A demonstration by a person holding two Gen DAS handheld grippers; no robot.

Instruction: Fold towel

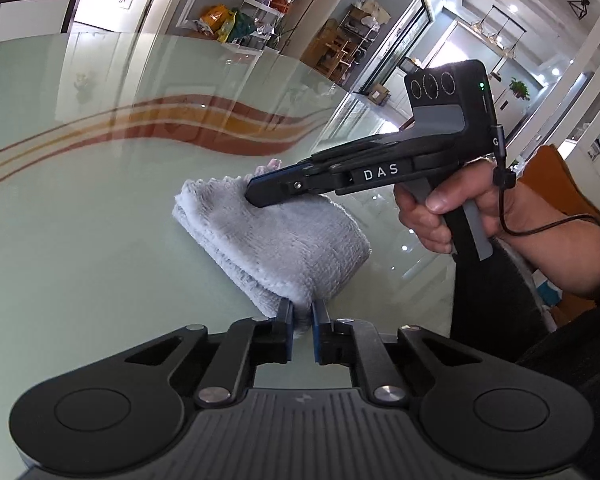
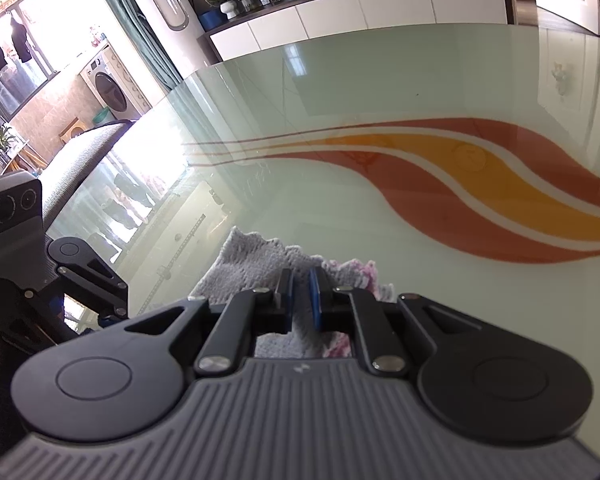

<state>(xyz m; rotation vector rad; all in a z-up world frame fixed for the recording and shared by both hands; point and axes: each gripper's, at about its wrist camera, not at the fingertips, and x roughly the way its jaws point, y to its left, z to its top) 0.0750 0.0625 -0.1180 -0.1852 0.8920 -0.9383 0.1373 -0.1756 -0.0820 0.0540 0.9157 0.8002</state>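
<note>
Towel first: a fluffy grey terry towel (image 1: 276, 240), folded into a thick pad with a pink patch at its far edge, lies on the pale green glass bench (image 1: 80, 208) near its edge. My left gripper (image 1: 302, 314) sits at the towel's near corner, jaws clenched on a pinch of the grey cloth. My right gripper (image 1: 256, 196) reaches in from the right, its tip pressed onto the towel's far upper part; in its own view the right gripper (image 2: 301, 284) has towel (image 2: 256, 264) bunched between nearly closed fingers, grasping it. Beyond, red and orange wavy stripes (image 2: 480, 184) run across the bench (image 2: 380, 80). A bare hand (image 1: 460, 208) holds the right handle.
</note>
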